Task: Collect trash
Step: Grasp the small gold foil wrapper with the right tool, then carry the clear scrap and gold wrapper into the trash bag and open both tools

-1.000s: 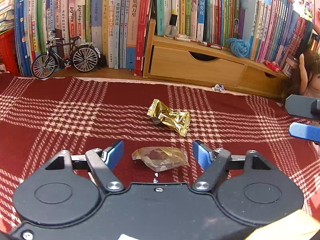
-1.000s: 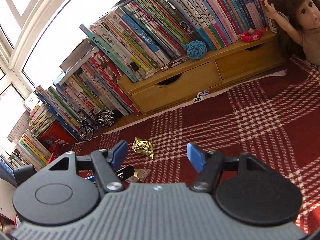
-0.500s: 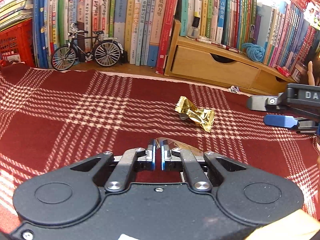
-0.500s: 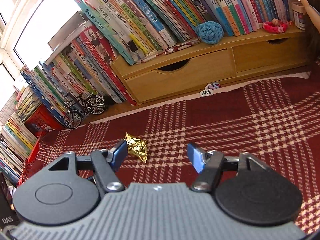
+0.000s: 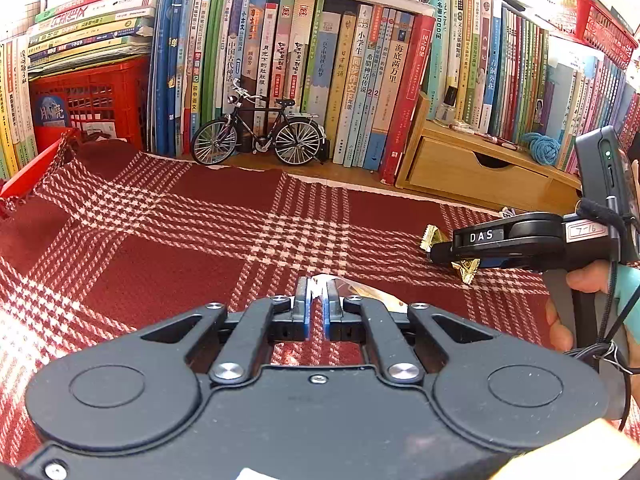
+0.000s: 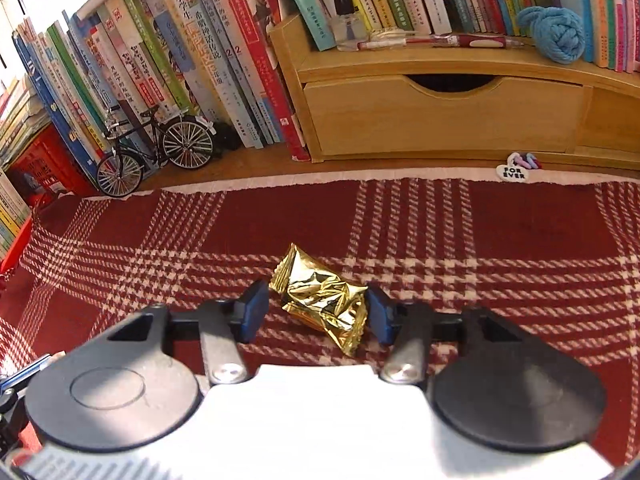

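We had left gripper (image 5: 316,298) pinched on clear wrapper (image 5: 362,294), held just above plaid cloth (image 5: 180,248) | right gripper (image 6: 316,308) spread wide, straddling gold wrapper (image 6: 322,300) lying on the cloth, pads not clamping it | far: toy bicycle (image 6: 154,148), wooden drawer unit (image 6: 440,108), books behind.

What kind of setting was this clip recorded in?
Most likely a home study desk or reading corner: upright books line the back, a wooden drawer organiser holds a pen, and a model bicycle stands beside a red plaid cloth.
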Demonstrator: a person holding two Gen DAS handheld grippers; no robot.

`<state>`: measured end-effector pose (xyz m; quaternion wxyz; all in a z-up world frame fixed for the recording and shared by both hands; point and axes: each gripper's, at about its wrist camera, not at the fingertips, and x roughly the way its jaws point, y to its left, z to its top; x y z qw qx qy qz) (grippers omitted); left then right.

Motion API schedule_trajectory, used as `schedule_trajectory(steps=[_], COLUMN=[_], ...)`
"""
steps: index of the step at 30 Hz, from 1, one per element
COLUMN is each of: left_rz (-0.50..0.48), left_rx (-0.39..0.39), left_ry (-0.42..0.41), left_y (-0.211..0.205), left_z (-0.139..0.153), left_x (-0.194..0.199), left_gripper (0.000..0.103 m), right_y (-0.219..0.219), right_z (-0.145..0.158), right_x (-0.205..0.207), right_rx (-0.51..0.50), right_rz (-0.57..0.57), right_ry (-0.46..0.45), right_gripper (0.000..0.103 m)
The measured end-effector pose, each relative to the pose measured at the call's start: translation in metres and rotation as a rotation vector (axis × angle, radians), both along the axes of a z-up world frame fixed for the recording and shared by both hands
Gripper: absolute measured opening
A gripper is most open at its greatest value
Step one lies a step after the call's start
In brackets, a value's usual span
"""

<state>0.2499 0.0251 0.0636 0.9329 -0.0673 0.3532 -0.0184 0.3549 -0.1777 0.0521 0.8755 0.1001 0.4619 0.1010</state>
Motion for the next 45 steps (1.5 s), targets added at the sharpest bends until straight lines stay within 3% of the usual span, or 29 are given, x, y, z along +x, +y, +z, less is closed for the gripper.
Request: schedule_trajectory(steps=[5, 11, 17, 22, 23, 30, 39, 45], left_rz=[-0.003, -0.010, -0.038, -0.074, -0.084, -0.150, -0.228, -0.233], left_rx=[0.000, -0.016, -0.019, -0.023, -0.025, -0.036, -0.082, -0.073], left_ry=[-0.011, -0.015, -0.048, -0.055, -0.056, -0.094, -0.107, -0.115], left_y=[0.005, 0.004, -0.001, -0.008, -0.009, -0.010, -0.004, 0.006], left_z=[0.001, 0.012, 0.040, 0.065, 0.070, 0.096, 0.107, 0.094], left_x=[-0.010, -0.032, -0.074, -0.125, -0.136, -0.235, -0.343, -0.402], left_gripper=[0.006, 0.006, 0.006, 0.006, 0.006, 0.006, 0.006, 0.006], right_y=[-0.004, -0.020, -0.041, -0.056, -0.065, -0.077, -0.080, -0.071], right_z=[0.006, 0.034, 0.077, 0.104, 0.117, 0.149, 0.156, 0.138], right_x=[-0.016, -0.052, -0.116, -0.170, -0.200, -0.306, -0.413, -0.467], right_rx=[0.009, 0.047, 0.086, 0.078, 0.083, 0.085, 0.150, 0.156], right_rz=[-0.015, -0.024, -0.001, 0.015, 0.021, 0.050, 0.079, 0.109], right_ry=[-0.017, -0.041, -0.095, -0.131, -0.140, -0.192, -0.211, -0.182], right_gripper=[0.026, 0.025, 0.025, 0.025, 0.025, 0.026, 0.027, 0.028])
